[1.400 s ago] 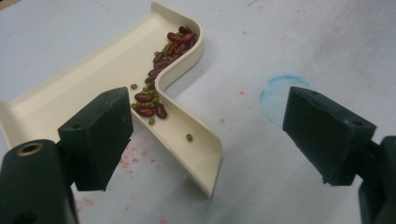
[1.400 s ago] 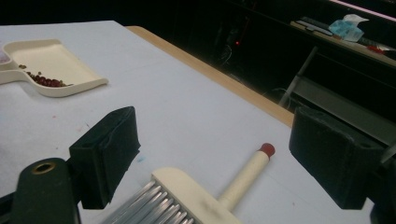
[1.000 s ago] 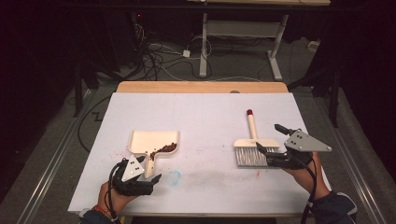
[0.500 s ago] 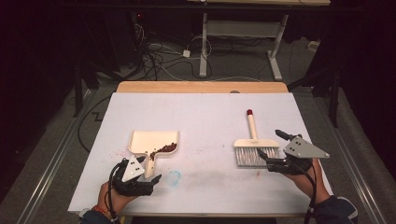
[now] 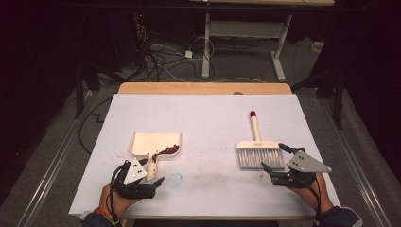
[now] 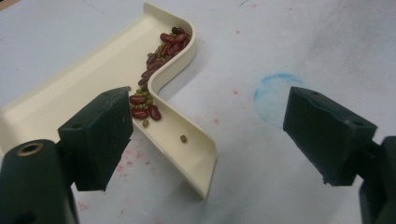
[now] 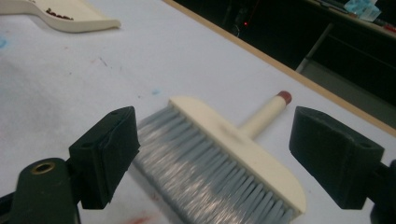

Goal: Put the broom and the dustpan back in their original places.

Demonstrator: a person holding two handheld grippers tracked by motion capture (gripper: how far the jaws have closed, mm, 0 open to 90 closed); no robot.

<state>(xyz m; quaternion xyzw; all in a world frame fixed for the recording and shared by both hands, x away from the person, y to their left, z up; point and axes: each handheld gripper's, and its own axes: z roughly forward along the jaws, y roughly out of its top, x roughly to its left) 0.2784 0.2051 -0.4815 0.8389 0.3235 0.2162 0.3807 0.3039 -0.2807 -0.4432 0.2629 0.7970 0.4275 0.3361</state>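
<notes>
High view: dustpan and brush lie flat on the white table, both grippers spread wide and holding nothing.

On the table [image 5: 203, 118] the cream dustpan [image 5: 153, 142] lies toward 8 o'clock of centre, its handle pointing to 6 o'clock, with beans [image 5: 166, 150] heaped along its near right wall. The left gripper [image 5: 144, 177] sits at the handle's tip, jaws apart astride it, just short of the near table edge. A blue ring mark [image 5: 176, 178] lies just to 3 o'clock of it. The brush [image 5: 257, 146] lies toward 4 o'clock of centre, red-tipped handle pointing to 12 o'clock, bristles toward the near edge. The right gripper [image 5: 275, 158] hangs at the bristles' 4 o'clock corner, jaws gaping. Bare sheet runs between pan and brush and out to the far wooden edge.
</notes>
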